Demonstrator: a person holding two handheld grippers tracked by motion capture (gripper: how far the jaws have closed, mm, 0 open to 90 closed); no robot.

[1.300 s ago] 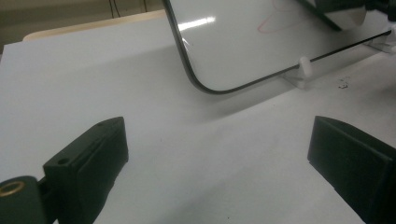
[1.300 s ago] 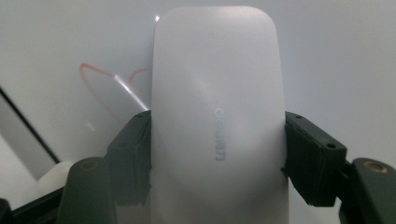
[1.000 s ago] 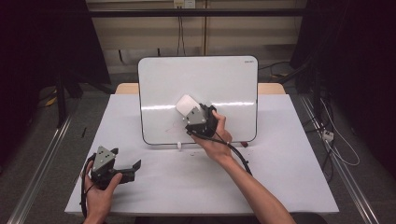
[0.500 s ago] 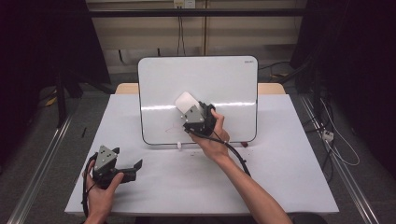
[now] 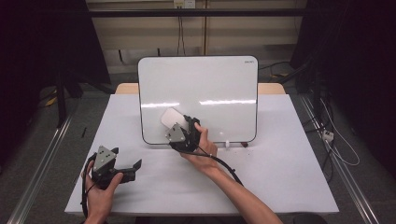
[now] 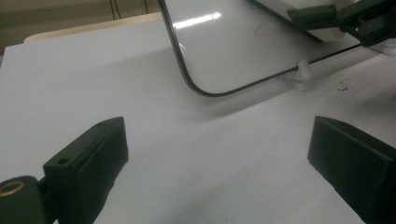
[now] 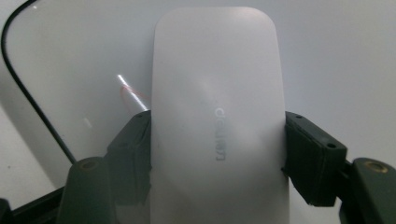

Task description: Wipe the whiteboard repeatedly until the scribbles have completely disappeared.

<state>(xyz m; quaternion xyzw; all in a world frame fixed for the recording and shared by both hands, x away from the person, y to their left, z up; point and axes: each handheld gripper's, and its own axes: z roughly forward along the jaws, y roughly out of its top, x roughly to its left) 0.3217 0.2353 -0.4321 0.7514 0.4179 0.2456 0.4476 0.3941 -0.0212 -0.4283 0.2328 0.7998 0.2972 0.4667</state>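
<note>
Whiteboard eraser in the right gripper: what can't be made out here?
- Eraser underside: right gripper view, hidden by its own body; contact with the whiteboard unclear.
- Eraser lower end: cut off by the bottom edge.
- Eraser lettering: blurred.
- High view: right gripper covers part of the eraser.
- Red mark: faint, shape unclear.

The right tool [image 5: 173, 122], jaws clamped, is held just above the table; the left tool [image 5: 133, 167] rests on it, jaws wide apart.

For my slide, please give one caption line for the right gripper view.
Right tongs grip a white eraser against the whiteboard, beside a faint red mark.
</note>
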